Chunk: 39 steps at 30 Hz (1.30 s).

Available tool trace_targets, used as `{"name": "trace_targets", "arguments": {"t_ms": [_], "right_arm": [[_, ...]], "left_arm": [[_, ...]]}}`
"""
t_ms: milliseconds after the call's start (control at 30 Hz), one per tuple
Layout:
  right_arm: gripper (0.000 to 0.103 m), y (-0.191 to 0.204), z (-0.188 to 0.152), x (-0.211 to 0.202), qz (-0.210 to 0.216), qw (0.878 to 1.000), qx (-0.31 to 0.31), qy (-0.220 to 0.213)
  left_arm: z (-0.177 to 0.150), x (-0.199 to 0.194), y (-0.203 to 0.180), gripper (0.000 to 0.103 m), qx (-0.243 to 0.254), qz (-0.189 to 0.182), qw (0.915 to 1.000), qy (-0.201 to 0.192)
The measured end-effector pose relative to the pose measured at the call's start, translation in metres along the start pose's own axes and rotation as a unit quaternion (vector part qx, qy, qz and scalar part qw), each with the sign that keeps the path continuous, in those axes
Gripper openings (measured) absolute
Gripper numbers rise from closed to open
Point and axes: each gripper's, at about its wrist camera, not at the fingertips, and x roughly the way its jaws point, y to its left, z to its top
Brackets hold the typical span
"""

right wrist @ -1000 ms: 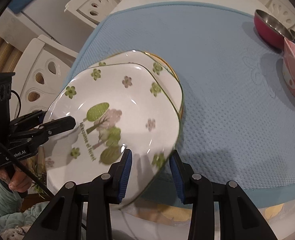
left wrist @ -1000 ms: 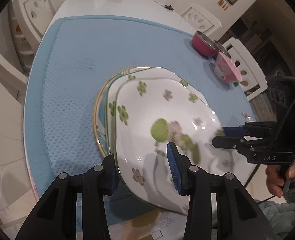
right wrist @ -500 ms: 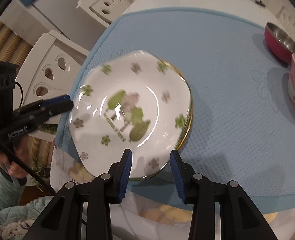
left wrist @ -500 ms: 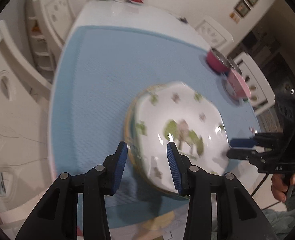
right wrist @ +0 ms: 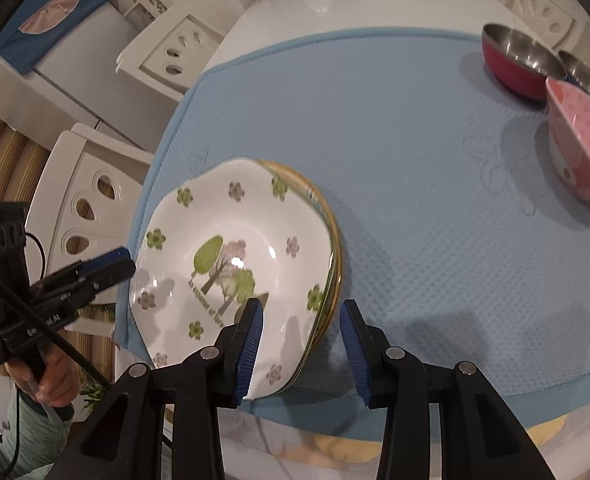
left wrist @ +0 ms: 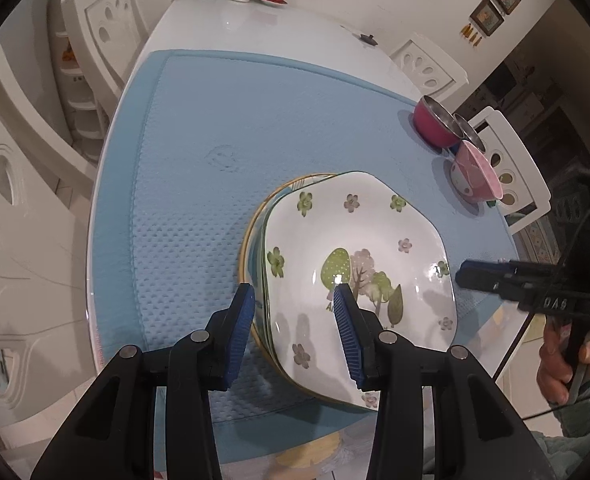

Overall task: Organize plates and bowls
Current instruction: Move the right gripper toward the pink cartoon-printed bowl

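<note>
Flagging overhang first: plate stack (left wrist: 359,264) sits at the near edge of the blue mat (left wrist: 215,152) on the worktop (left wrist: 263,24), top floral plate (right wrist: 235,264) shifted off the gold-rimmed plate (right wrist: 331,220) under it. A nudge from either side could slide it further off-centre or toward the edge.

Left gripper (left wrist: 293,326): jaws part open, empty, straddling the stack's left rim, no contact visible. Right gripper (right wrist: 301,344): same, straddling the right rim.

Closing now would likely pinch several rims at once.

Floral plate faces up, lies about flat. Roughly squarish with rounded corners, so no clear long axis; printed tree's top points away from both jaws.

Bowls (right wrist: 535,76) well beyond the right jaws, apart from the stack.
</note>
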Motion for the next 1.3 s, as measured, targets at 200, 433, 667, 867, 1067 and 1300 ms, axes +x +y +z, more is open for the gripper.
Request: {"name": "trace_targets", "arguments": {"t_ms": [200, 433, 667, 867, 1067, 1300], "right_arm": [[0.039, -0.002, -0.014, 0.003, 0.003, 1.0, 0.002, 0.01], [0.039, -0.024, -0.024, -0.021, 0.0, 1.0, 0.024, -0.009], [0.04, -0.083, -0.015, -0.077, -0.007, 0.995, 0.063, -0.079], [0.067, -0.185, -0.003, -0.136, 0.004, 0.977, 0.149, -0.152], [0.067, -0.284, 0.019, -0.153, -0.019, 0.972, 0.188, -0.141], [0.067, -0.327, 0.047, -0.145, -0.012, 0.984, 0.137, -0.109]], "left_arm": [[0.001, -0.008, 0.001, 0.038, -0.009, 0.002, 0.9999, -0.006], [0.018, -0.013, -0.034, 0.038, 0.03, -0.006, 0.9991, -0.029], [0.051, -0.007, -0.106, 0.043, 0.082, -0.022, 0.9953, -0.046], [0.089, 0.037, -0.192, 0.065, 0.094, -0.044, 0.9936, -0.046], [0.127, 0.117, -0.267, 0.065, 0.058, -0.063, 0.9961, -0.02], [0.137, 0.158, -0.318, 0.061, 0.04, -0.029, 0.9983, -0.032]]}}
